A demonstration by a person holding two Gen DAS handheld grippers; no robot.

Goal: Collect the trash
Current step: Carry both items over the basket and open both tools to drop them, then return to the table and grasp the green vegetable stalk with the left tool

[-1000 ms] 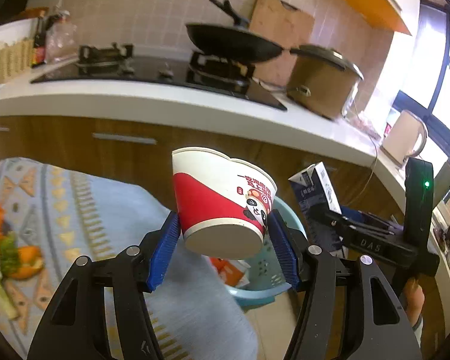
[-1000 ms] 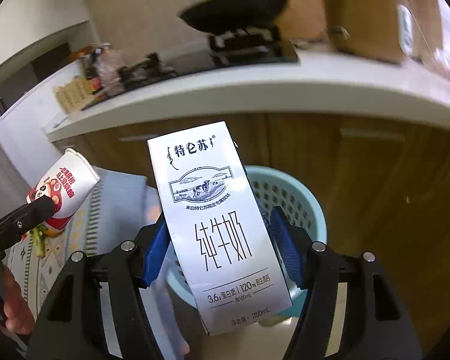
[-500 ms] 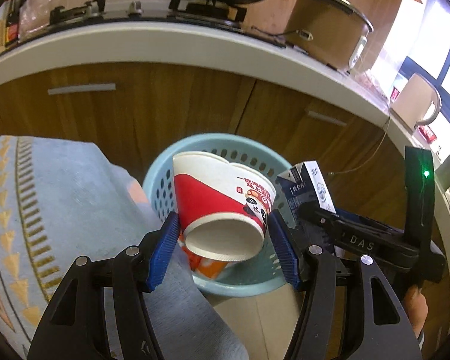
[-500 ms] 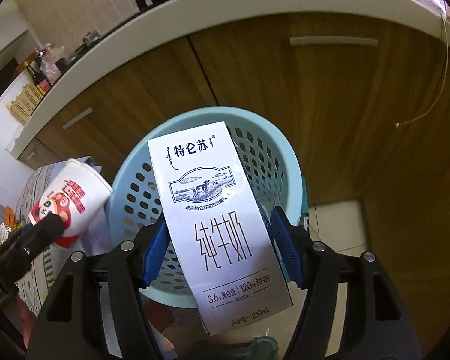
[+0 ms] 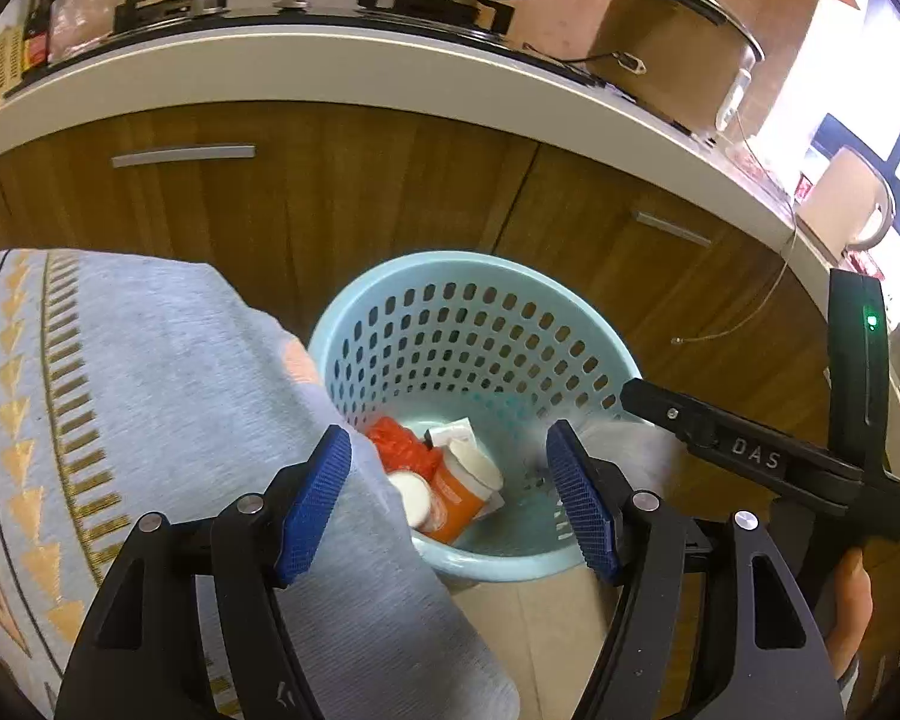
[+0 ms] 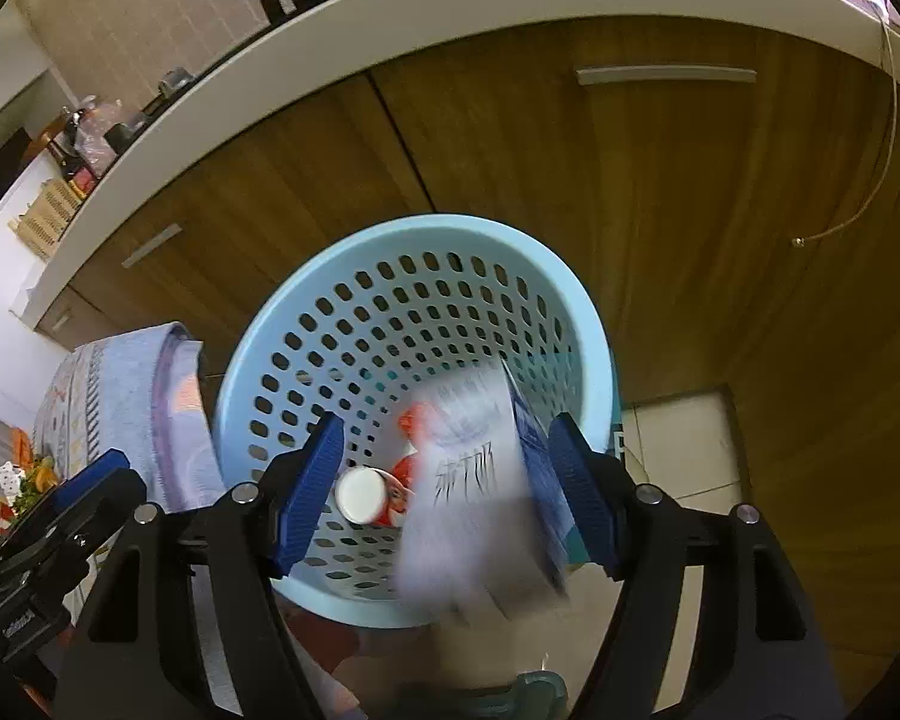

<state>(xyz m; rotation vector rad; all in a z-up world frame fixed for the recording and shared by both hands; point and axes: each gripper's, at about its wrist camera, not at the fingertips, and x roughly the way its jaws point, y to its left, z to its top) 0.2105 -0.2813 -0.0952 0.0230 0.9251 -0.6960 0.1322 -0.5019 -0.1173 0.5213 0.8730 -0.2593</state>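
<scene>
Both claws hung over the pale blue basket (image 5: pixel 480 276), which stood on the floor against the wooden cabinets (image 5: pixel 342 192). The left claw (image 5: pixel 450 498) was spreading its jaws, blue pads apart with nothing between them. Down in the basket lay the red and white cup (image 6: pixel 369 495), tipped on its side with its round white base showing, next to an orange wrapper (image 5: pixel 459 498) and crumpled red trash (image 5: pixel 399 444).

The right claw (image 6: pixel 444 492) was opening too, and the milk carton (image 6: pixel 480 492) sat between its pads as a white and blue blur, free of the left pad; whether the right pad touched it I couldn't tell. The carton hung over the near rim of the basket, print side up.

A grey patterned cloth (image 5: pixel 150 408) draped over the surface beside the basket, touching its left rim. Above, the white worktop (image 5: pixel 390 66) carried a pot (image 5: pixel 672 54) and a kettle (image 5: pixel 846 204).
</scene>
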